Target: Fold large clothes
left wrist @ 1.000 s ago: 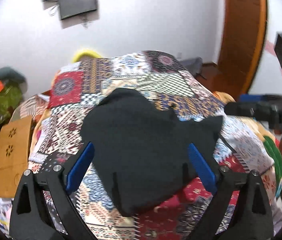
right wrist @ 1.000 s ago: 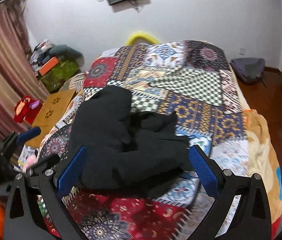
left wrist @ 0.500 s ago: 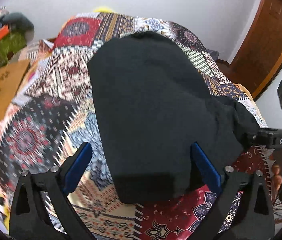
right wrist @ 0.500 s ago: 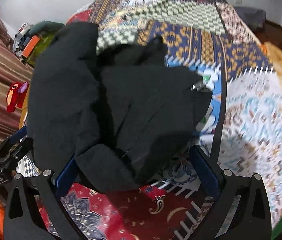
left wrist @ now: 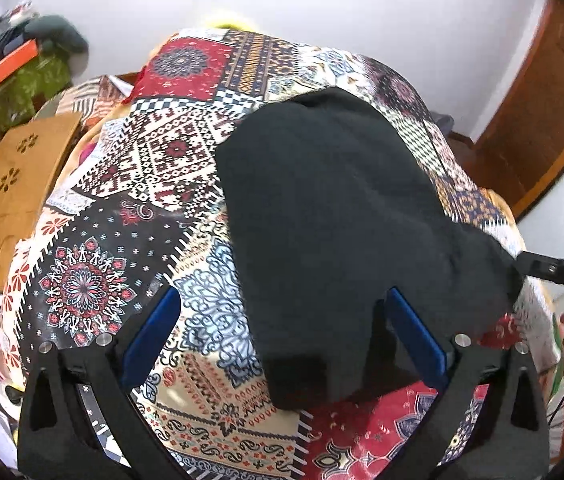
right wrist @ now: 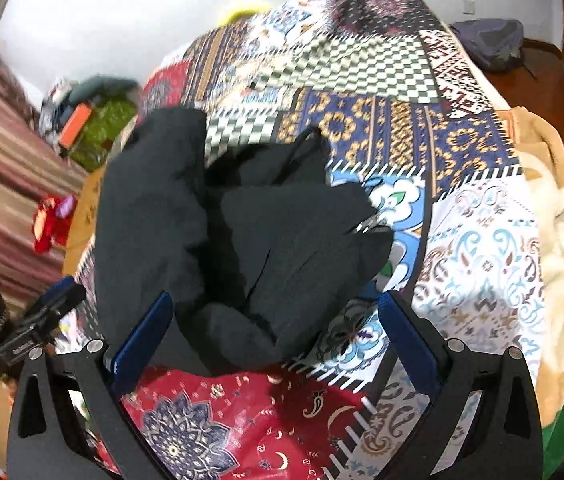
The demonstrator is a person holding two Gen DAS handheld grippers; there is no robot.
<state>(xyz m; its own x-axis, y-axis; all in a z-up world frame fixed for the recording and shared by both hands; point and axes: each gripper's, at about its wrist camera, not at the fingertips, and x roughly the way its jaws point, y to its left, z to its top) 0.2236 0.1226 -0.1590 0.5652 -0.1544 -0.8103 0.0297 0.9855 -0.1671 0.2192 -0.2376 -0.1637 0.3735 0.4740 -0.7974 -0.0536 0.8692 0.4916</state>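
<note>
- Patchwork quilt (left wrist: pixel 153 168) covers the whole bed, white wall at the far end.
- left hand-held gripper (left wrist: pixel 282 332): blue fingers spread wide, gripping nothing, hovering over the near edge of the black garment (left wrist: pixel 334 216).
- right hand-held gripper (right wrist: pixel 273 332): also wide apart, nothing in it, above the same bunched-up garment.
- Wooden board (left wrist: pixel 13 176) off the bed's left side.

One black garment (left wrist: pixel 330 216) lies on one patchwork-covered bed (left wrist: pixel 129 248), with two grippers, left gripper (left wrist: pixel 282 340) and right gripper (right wrist: pixel 273 340).

Both wrist views look down past wide-spread fingers (left wrist: pixel 149 336), close over shared black garment (left wrist: pixel 334 232) on patchwork bedspread (right wrist: pixel 478 264).
</note>
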